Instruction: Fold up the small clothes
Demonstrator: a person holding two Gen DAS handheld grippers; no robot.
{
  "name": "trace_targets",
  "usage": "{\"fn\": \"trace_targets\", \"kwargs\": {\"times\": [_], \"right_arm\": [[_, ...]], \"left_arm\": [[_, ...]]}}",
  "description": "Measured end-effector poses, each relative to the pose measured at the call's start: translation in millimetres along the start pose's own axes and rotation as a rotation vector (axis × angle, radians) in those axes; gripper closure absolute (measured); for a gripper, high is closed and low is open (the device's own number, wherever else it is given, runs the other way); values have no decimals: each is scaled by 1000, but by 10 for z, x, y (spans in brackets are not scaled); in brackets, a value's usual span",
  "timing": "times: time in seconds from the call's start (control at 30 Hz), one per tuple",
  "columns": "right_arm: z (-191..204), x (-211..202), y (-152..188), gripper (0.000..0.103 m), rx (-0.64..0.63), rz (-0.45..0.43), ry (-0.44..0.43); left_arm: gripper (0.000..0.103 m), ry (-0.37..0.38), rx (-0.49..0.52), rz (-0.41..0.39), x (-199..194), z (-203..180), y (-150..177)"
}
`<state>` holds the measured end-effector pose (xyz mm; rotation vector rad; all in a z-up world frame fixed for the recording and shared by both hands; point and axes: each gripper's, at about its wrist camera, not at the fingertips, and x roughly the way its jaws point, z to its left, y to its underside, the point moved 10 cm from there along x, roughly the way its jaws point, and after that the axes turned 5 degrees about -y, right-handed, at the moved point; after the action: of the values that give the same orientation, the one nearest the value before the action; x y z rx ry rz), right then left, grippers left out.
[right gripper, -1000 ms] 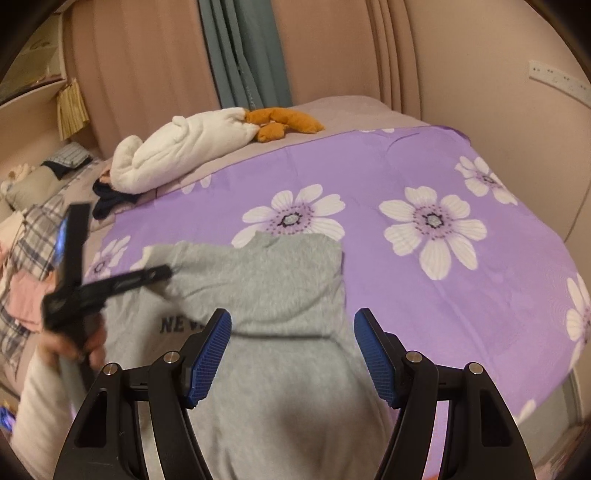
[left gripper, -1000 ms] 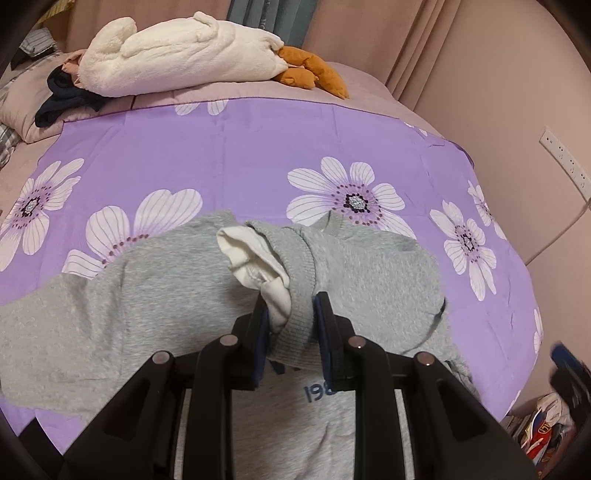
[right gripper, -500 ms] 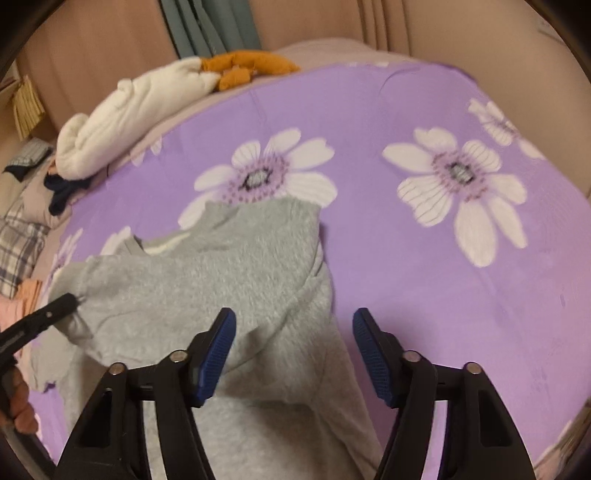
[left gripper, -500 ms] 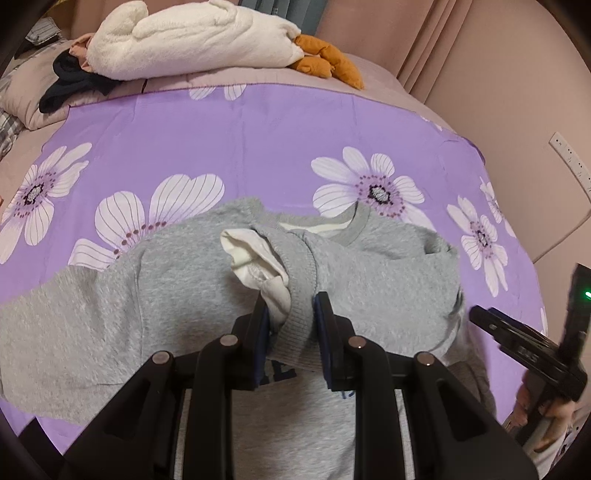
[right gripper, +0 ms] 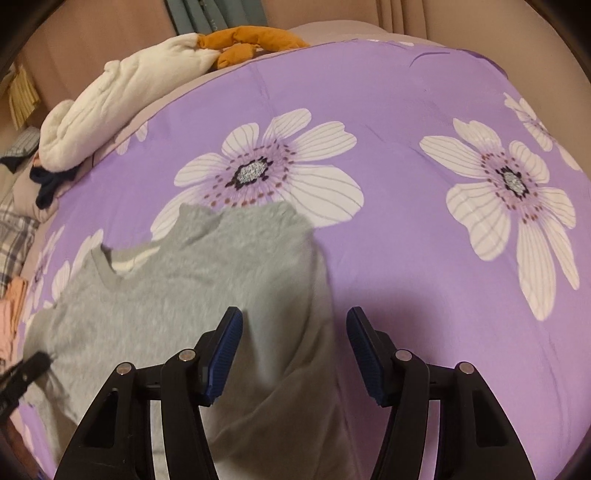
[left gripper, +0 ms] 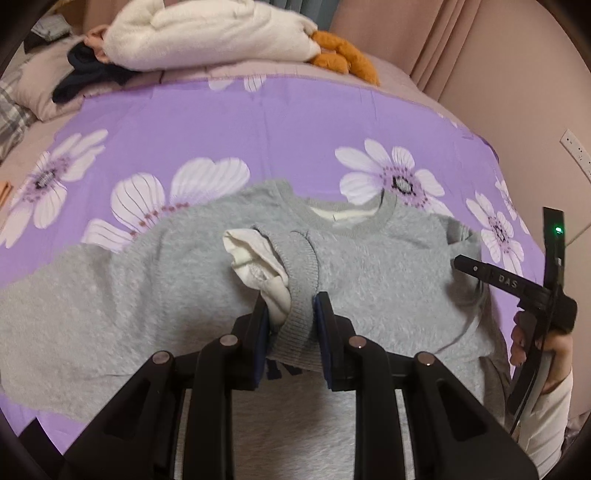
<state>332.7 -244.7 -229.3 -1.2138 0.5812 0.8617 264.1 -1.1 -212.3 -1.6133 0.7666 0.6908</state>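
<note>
A grey sweatshirt [left gripper: 388, 266] lies spread, front up, on the purple flowered bedspread [left gripper: 221, 122], its white-lined neckline pointing away. My left gripper [left gripper: 290, 314] is shut on a grey ribbed cuff [left gripper: 299, 266] with white lining, held just above the chest. In the right wrist view the sweatshirt [right gripper: 207, 280] fills the lower left. My right gripper [right gripper: 294, 332] hovers open over its right side edge; cloth lies under the gap and the pads do not touch it. A hand [left gripper: 532, 343] holds that gripper at the sweatshirt's right edge.
A white fleece bundle [left gripper: 207, 33], an orange plush toy [left gripper: 343, 55] and a dark garment [left gripper: 92, 74] lie at the bed's far end. A wall with a socket [left gripper: 574, 151] runs close along the right side. Plaid and pink cloth [right gripper: 14, 236] lies far left.
My right gripper has dropped toward the sweatshirt's right edge, its jaws a little narrower, and has come into the left wrist view. The left gripper has sunk slightly with the cuff still held.
</note>
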Motion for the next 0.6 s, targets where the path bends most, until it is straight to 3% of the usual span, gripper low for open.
{"fn": "trace_targets", "kwargs": {"times": [0.17,0.23,0.3,0.43,0.53,0.6], "right_arm": [[-14,113,-86,47,3,10,-17],[17,151,-98,75,-5,14,-38],[41,167,-126,90,-14,10,-52],[22,32,-315,93,-40,-82,-34],[-44,44,-386,94,-7,-80,-91],[-91,143,-356,94,-24,-56,-75]], "left_arm": [[79,-17,-22,50,133,121,104],[79,-3,-40,62,162,147,142],[79,10,-54,61,155,146,147],[79,40,-40,20,94,64,106],[79,16,-4,23,166,47,131],[78,18,-20,58,294,64,203]]}}
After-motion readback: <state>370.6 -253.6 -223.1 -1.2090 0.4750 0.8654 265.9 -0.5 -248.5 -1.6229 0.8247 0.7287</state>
